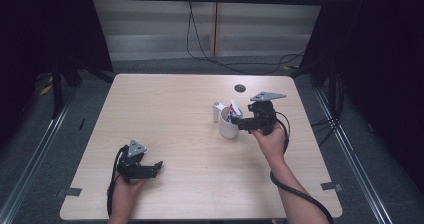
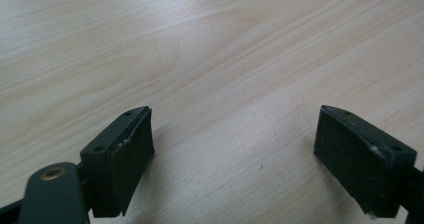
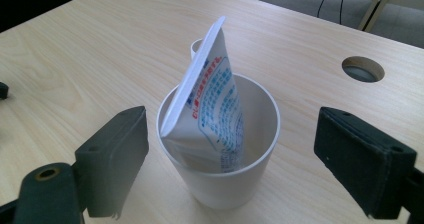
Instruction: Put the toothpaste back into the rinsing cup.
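A white cup (image 1: 228, 129) (image 3: 220, 184) stands on the right half of the wooden table (image 1: 170, 109). A white tube with blue and red print (image 1: 233, 108) (image 3: 212, 99) leans upright inside it, flat crimped end up. My right gripper (image 1: 240, 122) (image 3: 231, 129) is open, with one jaw on each side of the cup and neither pad touching it. My left gripper (image 1: 156, 167) (image 2: 235, 129) rests open near the table's front left, with bare wood between its jaws.
A small white part (image 1: 217, 110) shows just behind the cup on its left; I cannot tell if it is the cup's handle. A round cable hole (image 1: 240, 88) (image 3: 363, 69) lies beyond the cup. Black cables trail over the floor at the back.
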Action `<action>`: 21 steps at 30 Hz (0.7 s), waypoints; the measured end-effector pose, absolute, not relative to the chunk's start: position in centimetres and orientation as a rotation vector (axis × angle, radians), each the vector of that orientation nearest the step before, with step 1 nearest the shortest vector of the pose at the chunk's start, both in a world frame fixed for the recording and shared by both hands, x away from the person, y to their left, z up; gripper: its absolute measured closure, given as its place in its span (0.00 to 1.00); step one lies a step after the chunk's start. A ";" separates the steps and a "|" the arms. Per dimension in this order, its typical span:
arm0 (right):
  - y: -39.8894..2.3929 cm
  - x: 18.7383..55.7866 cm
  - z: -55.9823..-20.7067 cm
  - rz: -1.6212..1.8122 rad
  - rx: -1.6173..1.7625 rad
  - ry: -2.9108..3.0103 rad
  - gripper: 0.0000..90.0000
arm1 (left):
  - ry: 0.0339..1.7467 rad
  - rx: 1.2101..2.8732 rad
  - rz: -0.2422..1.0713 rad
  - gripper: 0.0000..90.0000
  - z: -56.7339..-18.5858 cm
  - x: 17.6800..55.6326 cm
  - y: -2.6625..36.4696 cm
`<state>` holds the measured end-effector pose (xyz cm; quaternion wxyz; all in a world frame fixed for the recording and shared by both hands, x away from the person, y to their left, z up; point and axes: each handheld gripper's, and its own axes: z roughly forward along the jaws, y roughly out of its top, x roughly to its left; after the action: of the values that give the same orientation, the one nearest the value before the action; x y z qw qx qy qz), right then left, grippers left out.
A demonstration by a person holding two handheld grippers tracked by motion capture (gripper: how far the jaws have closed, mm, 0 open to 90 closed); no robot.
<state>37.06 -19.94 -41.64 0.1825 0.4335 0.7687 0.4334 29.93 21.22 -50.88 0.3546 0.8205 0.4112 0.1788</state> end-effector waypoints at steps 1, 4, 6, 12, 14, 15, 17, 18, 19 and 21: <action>-20.0 37.0 -41.6 1.224 1.221 2.174 0.15 | 1.064 2.121 0.461 0.18 -50.9 29.9 21.2; -20.3 36.9 -41.5 1.221 1.223 2.177 0.15 | 1.066 2.114 0.461 0.18 -50.9 29.9 21.2; -20.3 36.9 -41.5 1.215 1.226 2.188 0.15 | 1.066 2.119 0.456 0.18 -50.9 30.0 21.2; -20.4 36.4 -41.2 1.202 1.201 2.203 0.15 | 1.067 2.119 0.447 0.17 -50.9 30.0 21.3; -20.4 36.3 -41.1 1.208 1.191 2.202 0.15 | 1.067 2.121 0.442 0.17 -50.9 30.0 21.3; -20.4 36.2 -41.0 1.206 1.189 2.204 0.15 | 1.068 2.119 0.446 0.17 -50.9 30.0 21.3; -20.5 36.1 -40.9 1.203 1.190 2.216 0.15 | 1.069 2.118 0.445 0.17 -50.9 30.0 21.3; -20.5 36.0 -40.8 1.203 1.187 2.219 0.15 | 1.069 2.118 0.445 0.17 -50.9 30.0 21.3; -20.6 35.9 -40.8 1.201 1.187 2.221 0.15 | 1.069 2.118 0.447 0.17 -50.9 30.0 21.3; -20.7 35.7 -40.8 1.190 1.180 2.228 0.15 | 1.070 2.118 0.445 0.17 -50.9 30.0 21.3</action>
<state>35.75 -20.71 -40.82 0.1761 0.4166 0.7866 0.4204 30.03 21.27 -50.91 0.3560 0.8199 0.4141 0.1722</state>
